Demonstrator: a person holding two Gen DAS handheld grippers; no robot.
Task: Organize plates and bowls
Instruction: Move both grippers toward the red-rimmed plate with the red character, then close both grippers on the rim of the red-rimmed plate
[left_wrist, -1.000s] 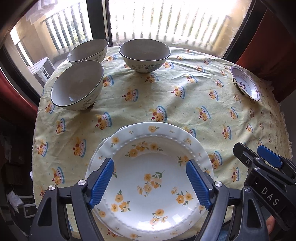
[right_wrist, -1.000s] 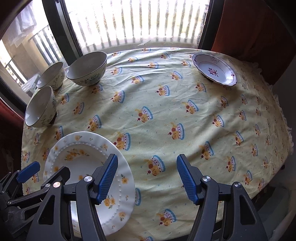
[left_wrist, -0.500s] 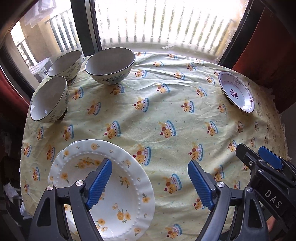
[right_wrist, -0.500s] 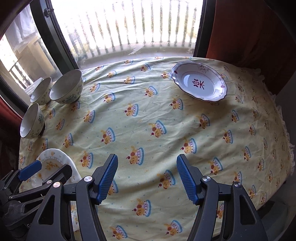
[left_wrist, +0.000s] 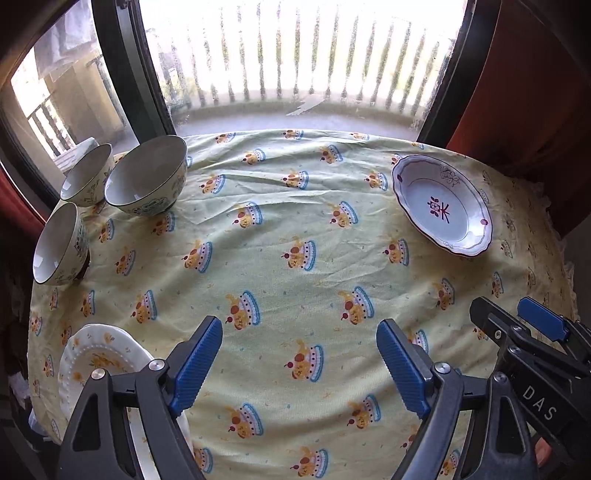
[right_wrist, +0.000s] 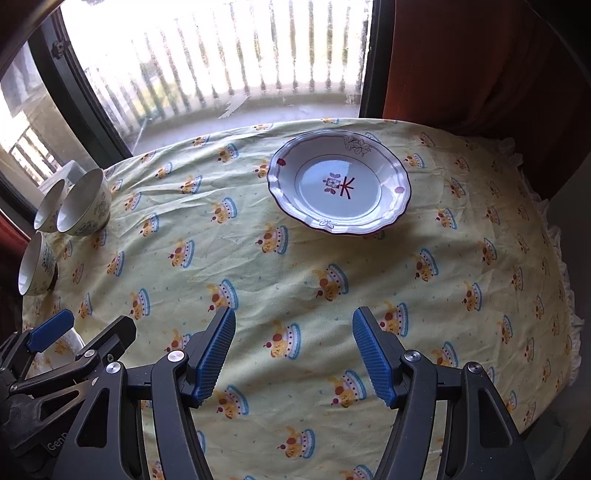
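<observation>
Left wrist view: both hands have swung right, off the yellow-flowered plates (left_wrist: 92, 354), toward the red-marked plate (left_wrist: 443, 206) far right. Left gripper (left_wrist: 299, 363), just widened, and right gripper (right_wrist: 293, 356) gape empty; that plate seems next.

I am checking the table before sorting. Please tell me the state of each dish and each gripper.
Three bowls: upright, empty, unstacked.
Purple-rimmed plate: empty, alone.
Yellow-flowered plates: stacked at the table edge.
Left gripper: open, empty, jaws just widened.
Right gripper: open, empty.
</observation>
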